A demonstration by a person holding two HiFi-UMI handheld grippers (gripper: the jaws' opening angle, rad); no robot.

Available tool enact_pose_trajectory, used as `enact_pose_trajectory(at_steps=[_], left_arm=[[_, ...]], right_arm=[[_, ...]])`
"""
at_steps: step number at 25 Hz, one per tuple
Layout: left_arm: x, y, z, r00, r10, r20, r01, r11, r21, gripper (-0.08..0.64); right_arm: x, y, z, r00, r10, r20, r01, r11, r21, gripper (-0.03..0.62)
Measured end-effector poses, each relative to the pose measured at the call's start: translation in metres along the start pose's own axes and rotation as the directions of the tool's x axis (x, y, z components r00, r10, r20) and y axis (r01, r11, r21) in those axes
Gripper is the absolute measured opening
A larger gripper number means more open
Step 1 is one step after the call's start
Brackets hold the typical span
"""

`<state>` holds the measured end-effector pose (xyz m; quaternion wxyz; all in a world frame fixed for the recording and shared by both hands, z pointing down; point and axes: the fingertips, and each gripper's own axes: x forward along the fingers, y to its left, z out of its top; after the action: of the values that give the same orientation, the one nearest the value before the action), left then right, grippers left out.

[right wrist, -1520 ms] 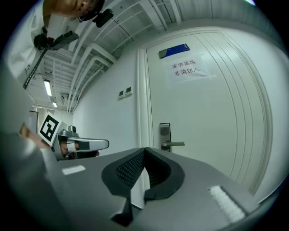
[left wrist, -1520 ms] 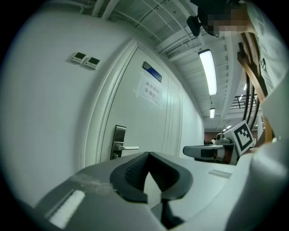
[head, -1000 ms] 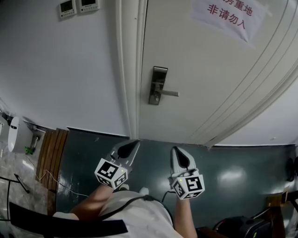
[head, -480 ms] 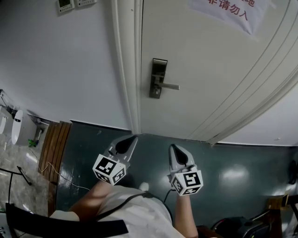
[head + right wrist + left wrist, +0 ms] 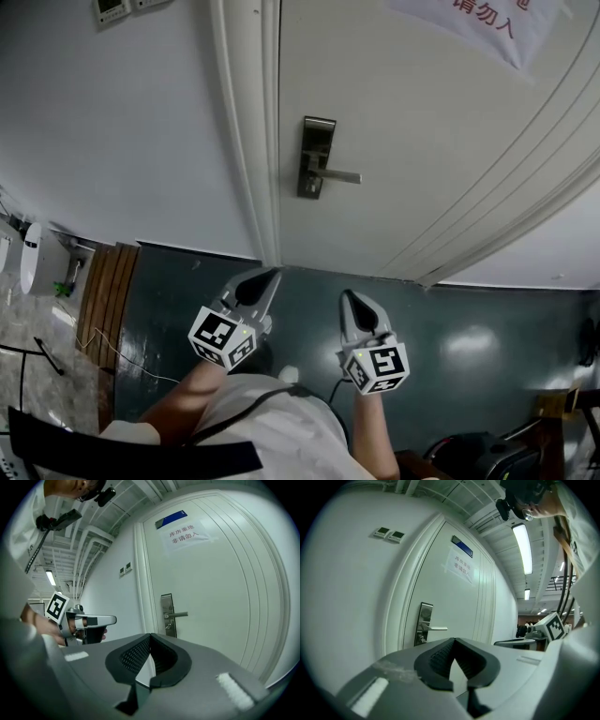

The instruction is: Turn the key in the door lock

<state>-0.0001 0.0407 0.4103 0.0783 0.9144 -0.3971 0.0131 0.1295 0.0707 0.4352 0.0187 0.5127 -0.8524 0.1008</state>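
A white door [image 5: 412,141] carries a steel lock plate [image 5: 316,157] with a lever handle [image 5: 343,175] pointing right. Below the lever a small key [image 5: 422,639] sticks out of the cylinder; the key [image 5: 168,626] also shows in the right gripper view. My left gripper [image 5: 273,274] and right gripper [image 5: 347,296] hang low over the dark floor, side by side, pointing at the door and well short of the lock. Both have their jaws shut with nothing between them. From the right gripper view, the left gripper [image 5: 111,619] shows in a hand at the left.
The door frame [image 5: 248,141] runs just left of the lock, with plain wall beyond it. A paper notice [image 5: 487,23] hangs high on the door. Two wall panels [image 5: 390,534] sit left of the frame. A white appliance [image 5: 37,258] and cables lie at the far left.
The head view has shifted, so the notice and wall panels slid toward the top edge. Both grippers have drifted slightly, still low, shut and apart from the lock.
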Motion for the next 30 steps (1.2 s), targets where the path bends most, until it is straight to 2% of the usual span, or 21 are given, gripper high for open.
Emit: enact_pose_trajectory(at_steps=[13, 18, 24, 30], left_arm=[[0.053, 0.084, 0.018, 0.999, -0.050, 0.000, 0.050, 0.999, -0.014, 0.005], [0.074, 0.109, 0.027, 0.995, -0.097, 0.002, 0.097, 0.995, -0.018, 0.005], [0.093, 0.122, 0.032, 0.981, -0.193, -0.014, 0.193, 0.981, -0.021, 0.005], [0.103, 0.143, 0.026, 0.970, -0.240, -0.030, 0.239, 0.971, -0.032, 0.005]], right_arm=[[0.100, -0.007, 0.029, 1.000, -0.013, -0.004, 0.013, 0.999, -0.035, 0.009], [0.130, -0.011, 0.038, 0.999, -0.048, -0.010, 0.047, 0.998, -0.040, 0.008], [0.159, -0.017, 0.044, 0.994, -0.110, -0.012, 0.109, 0.994, -0.032, 0.008], [0.177, -0.020, 0.040, 0.987, -0.161, -0.024, 0.160, 0.987, -0.025, 0.009]])
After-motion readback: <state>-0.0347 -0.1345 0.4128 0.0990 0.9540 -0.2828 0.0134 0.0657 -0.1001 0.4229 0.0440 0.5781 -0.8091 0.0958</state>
